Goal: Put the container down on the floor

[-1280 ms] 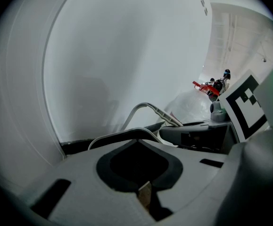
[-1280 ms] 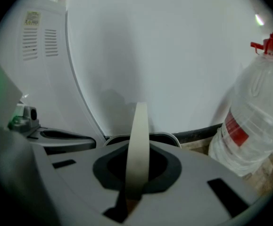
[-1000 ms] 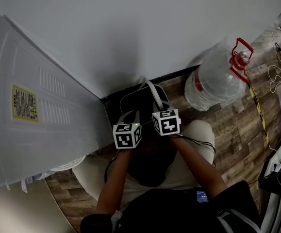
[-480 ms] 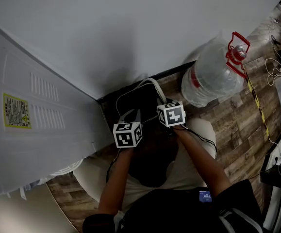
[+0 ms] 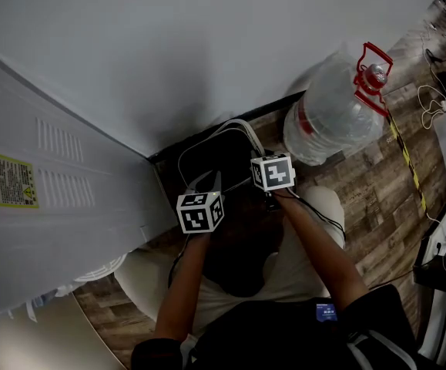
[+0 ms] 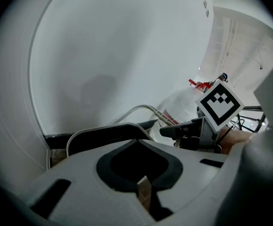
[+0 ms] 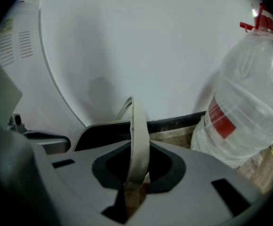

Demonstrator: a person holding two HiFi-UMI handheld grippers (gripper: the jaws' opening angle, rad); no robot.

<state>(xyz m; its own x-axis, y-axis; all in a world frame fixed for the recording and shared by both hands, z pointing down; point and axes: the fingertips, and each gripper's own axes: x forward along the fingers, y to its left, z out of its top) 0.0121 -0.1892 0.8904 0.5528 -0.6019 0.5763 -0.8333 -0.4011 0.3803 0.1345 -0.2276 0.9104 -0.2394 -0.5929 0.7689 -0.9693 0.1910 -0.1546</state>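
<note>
Nearest the camera, the person's forearms reach forward over pale trousers [image 5: 303, 264], one gripper in each hand. The left gripper [image 6: 141, 185] has its jaws pressed together, and nothing shows between them except a sliver of floor through the seam. The right gripper [image 7: 135, 182] pinches the pale handle [image 7: 139, 135] of the container. The handle rises upright out of the closed jaws and curves over at the top.

The container [image 7: 105, 135] is a dark bin with a light rim, and it sits just ahead of both grippers. In the head view it is low against the dark skirting board [image 5: 288, 106], in the corner beside the white appliance panel [image 5: 61, 206]. Its inside is only blackness, so I cannot tell what it holds, if anything. I also cannot tell whether its base touches the wood-plank floor [image 5: 377, 183].

The appliance panel carries louvred vents and a yellow sticker [image 5: 15, 182].

Further right, a large clear water jug [image 5: 332, 118] leans tilted against the plain white wall [image 5: 207, 45], near the container but apart from it. It has a red label band and a red carry handle [image 5: 367, 75] at its neck. How full it is cannot be made out.
</note>
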